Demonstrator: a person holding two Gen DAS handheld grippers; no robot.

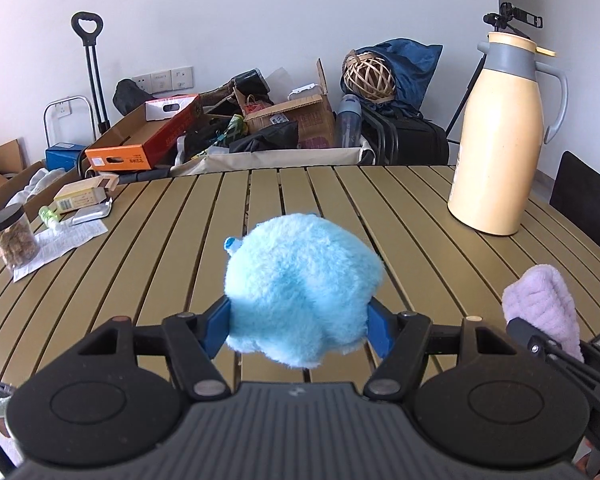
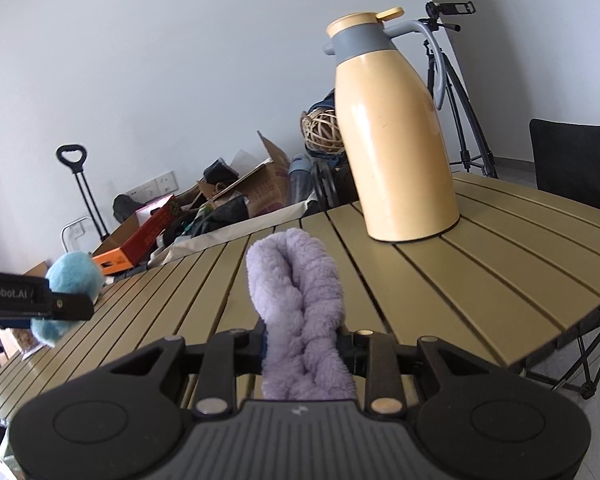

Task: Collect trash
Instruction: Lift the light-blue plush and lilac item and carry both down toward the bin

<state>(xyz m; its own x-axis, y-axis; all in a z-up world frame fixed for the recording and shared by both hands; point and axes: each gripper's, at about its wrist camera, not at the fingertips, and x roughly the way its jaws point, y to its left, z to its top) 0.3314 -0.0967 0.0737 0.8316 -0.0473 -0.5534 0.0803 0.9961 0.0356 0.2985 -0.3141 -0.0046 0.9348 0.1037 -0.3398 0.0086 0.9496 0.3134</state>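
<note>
Left hand-held gripper (image 1: 300,320) clamped on blue plush (image 1: 302,292), right hand-held gripper (image 2: 304,340) on lilac cloth (image 2: 296,300), above bench (image 1: 380,208).

I'm looking at a lived-in home room. Behind the slatted table (image 1: 380,216) with its thermos jug (image 1: 496,140), boxes (image 1: 300,116) and bags (image 1: 404,60) crowd the wall.

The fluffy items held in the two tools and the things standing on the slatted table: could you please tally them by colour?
Blue fluffy item, left tool: 1
Purple fluffy item, right tool: 1
Yellow jug: 1
Black-lidded jar: 1
Total: 4
</note>
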